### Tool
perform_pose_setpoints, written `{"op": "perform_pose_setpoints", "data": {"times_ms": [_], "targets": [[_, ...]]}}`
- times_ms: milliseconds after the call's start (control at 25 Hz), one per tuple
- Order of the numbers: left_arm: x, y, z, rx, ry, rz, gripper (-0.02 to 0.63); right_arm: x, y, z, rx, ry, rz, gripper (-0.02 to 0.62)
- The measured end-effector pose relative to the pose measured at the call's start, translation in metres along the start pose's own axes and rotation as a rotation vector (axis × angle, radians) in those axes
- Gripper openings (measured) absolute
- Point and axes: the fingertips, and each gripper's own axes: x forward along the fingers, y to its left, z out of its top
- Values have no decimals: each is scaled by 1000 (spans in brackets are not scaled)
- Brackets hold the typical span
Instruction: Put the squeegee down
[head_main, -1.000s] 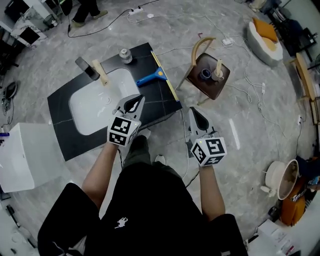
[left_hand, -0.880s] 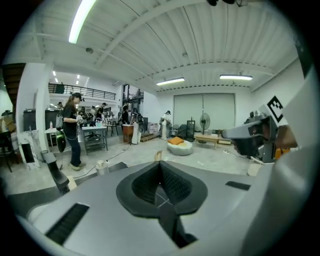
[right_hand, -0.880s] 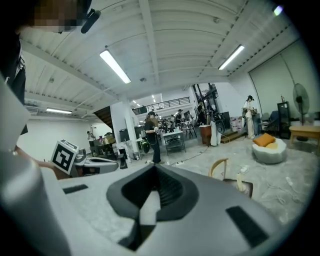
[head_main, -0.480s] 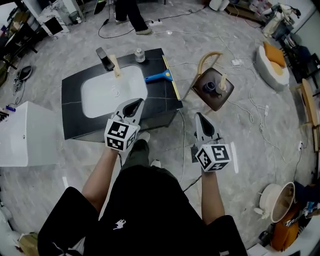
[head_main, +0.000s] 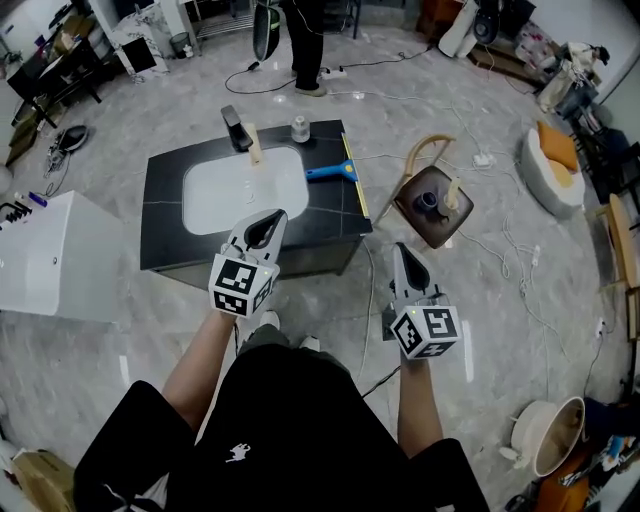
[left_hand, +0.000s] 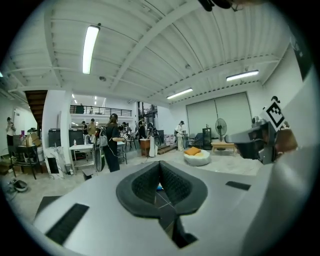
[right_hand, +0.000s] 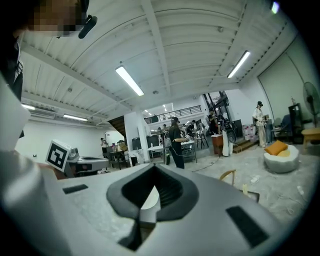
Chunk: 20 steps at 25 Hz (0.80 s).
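The blue squeegee (head_main: 330, 171) with its yellow blade lies flat on the right part of the black counter (head_main: 165, 215), beside the white sink (head_main: 245, 187). Neither gripper touches it. My left gripper (head_main: 274, 216) hovers over the counter's near edge, shut and empty, pointing toward the sink. My right gripper (head_main: 400, 248) hangs over the floor to the right of the counter, also shut with nothing in it. In the left gripper view the jaws (left_hand: 160, 167) meet at the tips; in the right gripper view the jaws (right_hand: 152, 170) do the same.
A faucet (head_main: 240, 130) and a small jar (head_main: 299, 128) stand at the counter's back edge. A wooden chair (head_main: 430, 205) with a cup and bottle stands right of the counter. A white box (head_main: 45, 255) sits at left. A person (head_main: 305, 40) stands behind; cables cross the floor.
Both grippers have drawn back from the counter and risen. The counter now looks farther off. The squeegee has stayed where it lies.
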Motion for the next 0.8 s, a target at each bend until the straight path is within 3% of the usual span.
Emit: {"op": "perform_pose_setpoints", "data": {"times_ms": [440, 800], "targets": [[-26, 0, 21, 6, -50, 39, 3, -10, 17, 17, -15, -8, 21, 2], [-18, 5, 19, -10, -56, 36, 2, -6, 14, 22, -32, -11, 5, 2]]}}
